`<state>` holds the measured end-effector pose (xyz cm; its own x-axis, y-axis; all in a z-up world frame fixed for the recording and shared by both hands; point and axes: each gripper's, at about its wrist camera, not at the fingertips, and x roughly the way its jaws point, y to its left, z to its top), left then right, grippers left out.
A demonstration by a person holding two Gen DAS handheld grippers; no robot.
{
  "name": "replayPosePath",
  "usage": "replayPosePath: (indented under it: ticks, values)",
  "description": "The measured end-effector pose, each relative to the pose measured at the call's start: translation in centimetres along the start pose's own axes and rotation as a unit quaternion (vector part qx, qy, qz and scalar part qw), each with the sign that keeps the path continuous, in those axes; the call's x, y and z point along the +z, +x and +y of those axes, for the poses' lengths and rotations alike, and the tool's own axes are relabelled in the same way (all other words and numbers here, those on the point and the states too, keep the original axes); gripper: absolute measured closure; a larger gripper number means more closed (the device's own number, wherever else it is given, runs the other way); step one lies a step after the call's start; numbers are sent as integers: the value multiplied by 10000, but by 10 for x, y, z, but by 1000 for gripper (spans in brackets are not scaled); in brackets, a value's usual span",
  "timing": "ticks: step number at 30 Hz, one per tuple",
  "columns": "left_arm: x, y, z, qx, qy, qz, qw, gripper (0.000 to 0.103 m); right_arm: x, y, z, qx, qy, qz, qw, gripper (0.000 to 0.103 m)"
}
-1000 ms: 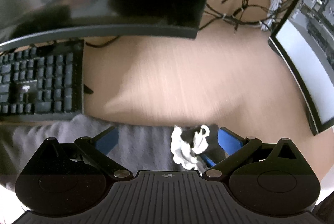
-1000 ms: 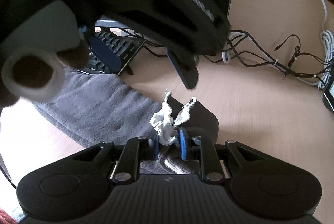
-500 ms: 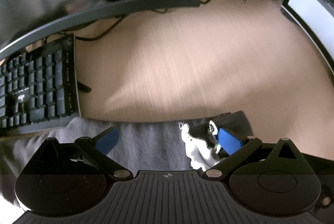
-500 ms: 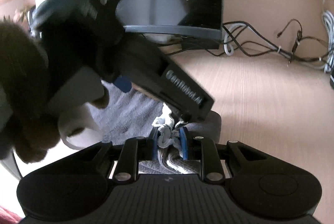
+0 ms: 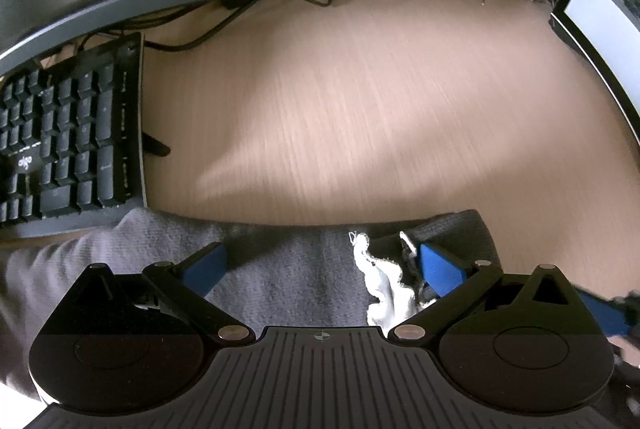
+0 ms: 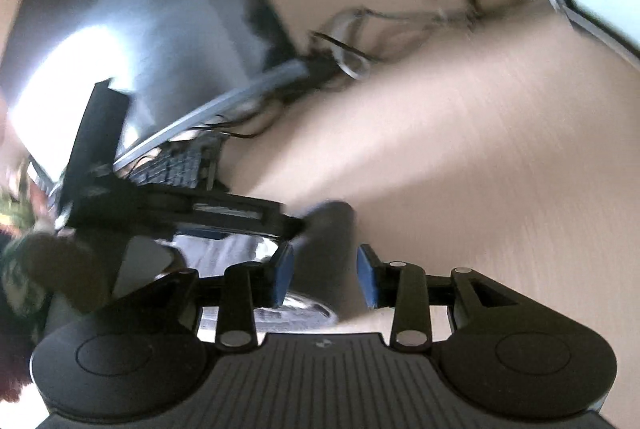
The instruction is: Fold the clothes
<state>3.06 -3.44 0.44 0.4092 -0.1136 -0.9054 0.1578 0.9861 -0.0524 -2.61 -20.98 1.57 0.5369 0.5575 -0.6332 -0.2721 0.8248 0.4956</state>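
Grey garment (image 5: pixel 280 269) lies lengthwise along desk's (image 5: pixel 360 109) near edge; left gripper (image 5: pixel 320 261) spread wide above it, right gripper (image 6: pixel 324 269) opening, releasing its end.

My right gripper (image 6: pixel 324 271) blue-padded jaws opening, dark grey fabric garment (image 6: pixel 330 241) between them, pads apart from it, my left gripper (image 6: pixel 180 209) alongside, black keyboard (image 6: pixel 180 165), light wooden desk (image 6: pixel 480 169), tangled black cables (image 6: pixel 400 17), heavy blur.
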Motion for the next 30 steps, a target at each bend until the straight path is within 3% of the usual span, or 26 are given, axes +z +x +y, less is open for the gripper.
replayPosePath:
  ticks: [14, 19, 23, 30]
  values:
    - [-8, -3, 16, -275, -111, -159, 9994, 0, -14, 49, 17, -119, 74, 479, 9988, 64]
    - [-12, -10, 28, -429, -239, -233, 9985, 0, -16, 50, 54, -638, -974, 376, 9925, 69]
    - [-17, -16, 45, -529, -410, -322, 9972, 0, -23, 55, 89, -1161, -2039, 213, 9718, 70]
    - [-25, -29, 74, -593, -679, -472, 9948, 0, -47, 76, 139, -2075, -3636, 98, 9081, 69]
